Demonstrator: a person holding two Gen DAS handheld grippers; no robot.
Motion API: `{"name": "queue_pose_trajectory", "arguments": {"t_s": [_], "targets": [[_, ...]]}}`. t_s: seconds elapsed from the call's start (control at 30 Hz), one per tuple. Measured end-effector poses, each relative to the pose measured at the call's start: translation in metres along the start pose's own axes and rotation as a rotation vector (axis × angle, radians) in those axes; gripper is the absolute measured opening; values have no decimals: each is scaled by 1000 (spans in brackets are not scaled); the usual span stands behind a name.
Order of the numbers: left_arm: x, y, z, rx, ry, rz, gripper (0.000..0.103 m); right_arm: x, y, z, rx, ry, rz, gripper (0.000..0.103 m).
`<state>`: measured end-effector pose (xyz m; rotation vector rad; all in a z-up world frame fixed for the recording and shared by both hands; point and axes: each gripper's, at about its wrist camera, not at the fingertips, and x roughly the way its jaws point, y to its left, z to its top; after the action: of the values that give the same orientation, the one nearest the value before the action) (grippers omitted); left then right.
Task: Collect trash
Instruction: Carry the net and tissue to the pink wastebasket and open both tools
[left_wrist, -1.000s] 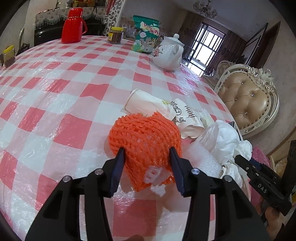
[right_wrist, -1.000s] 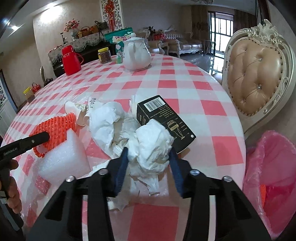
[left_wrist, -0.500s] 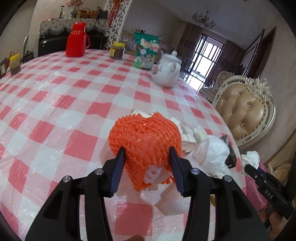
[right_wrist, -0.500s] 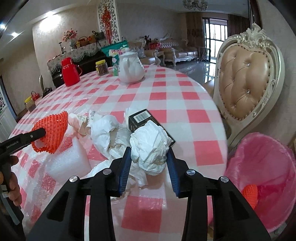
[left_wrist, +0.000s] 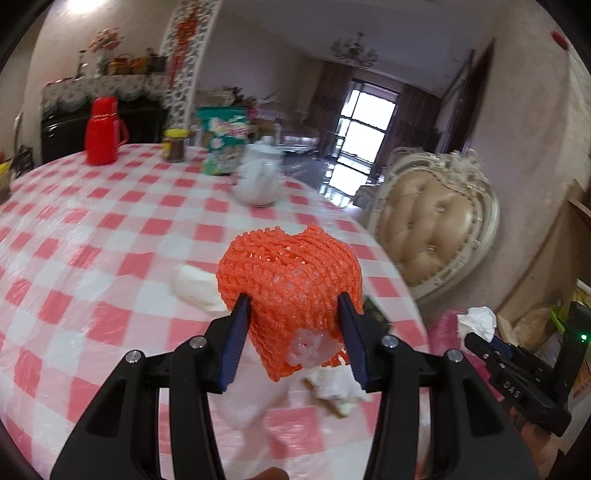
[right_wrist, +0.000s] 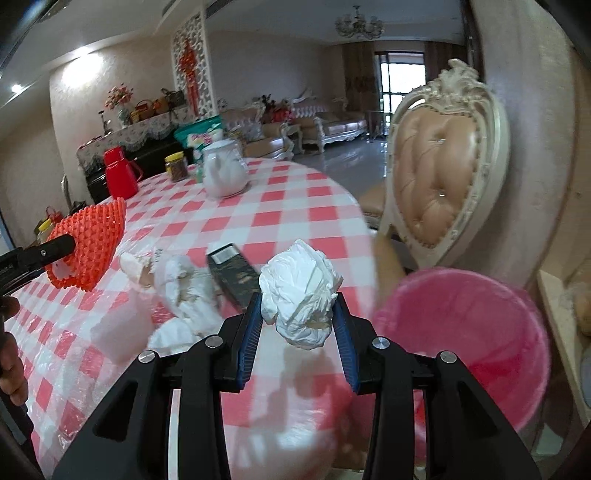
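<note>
Left wrist view: the left gripper (left_wrist: 293, 325) is clamping an orange foam fruit net (left_wrist: 290, 284) between its blue-padded fingers (left_wrist: 236, 339), and is holding it clear above the round table (left_wrist: 92, 236), which is wearing a red-and-white checked cloth under clear plastic. The right gripper (left_wrist: 476, 341) is showing at the right edge of this view with a crumpled white tissue (left_wrist: 476, 323) at its tip.

Right wrist view: the right gripper (right_wrist: 299, 325) is squeezing a crumpled white tissue wad (right_wrist: 301, 291) between its pads, and the wad is hanging over the table's near edge, just left of a bin lined with a pink bag (right_wrist: 469, 339) that is standing on the floor beside the table.

Trash lying on the table:
- crumpled white papers (right_wrist: 184, 291), sitting between the two grippers;
- a black carton with a barcode (right_wrist: 231, 273), lying just right of those papers;
- a white foam sheet (right_wrist: 118, 328), blurred, lying nearer the table's edge.

Standing at the far side of the table:
- a red thermos jug (right_wrist: 120, 177);
- a yellow-lidded jar (right_wrist: 176, 167);
- a green snack bag (left_wrist: 225, 144);
- a white teapot (right_wrist: 225, 173).

A cream upholstered chair (right_wrist: 443, 181) is standing behind the bin.
</note>
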<state>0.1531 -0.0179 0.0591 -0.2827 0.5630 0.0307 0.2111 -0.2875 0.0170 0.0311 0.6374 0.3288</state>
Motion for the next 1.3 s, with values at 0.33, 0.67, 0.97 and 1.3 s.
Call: {"name": "queue_pose_trajectory", "arguments": {"t_s": [0.33, 0.67, 0.97, 1.3], "targets": [[13, -94, -8, 110, 19, -148, 47, -25, -62, -10, 69, -23, -91, 37], [43, -168, -21, 189, 74, -268, 47, -31, -115, -22, 133, -13, -172, 37], [74, -210, -33, 224, 135, -336, 48, -31, -146, -31, 173, 3, -210, 38], [98, -239, -44, 244, 185, -373, 51, -28, -164, -36, 196, 12, -225, 39]]}}
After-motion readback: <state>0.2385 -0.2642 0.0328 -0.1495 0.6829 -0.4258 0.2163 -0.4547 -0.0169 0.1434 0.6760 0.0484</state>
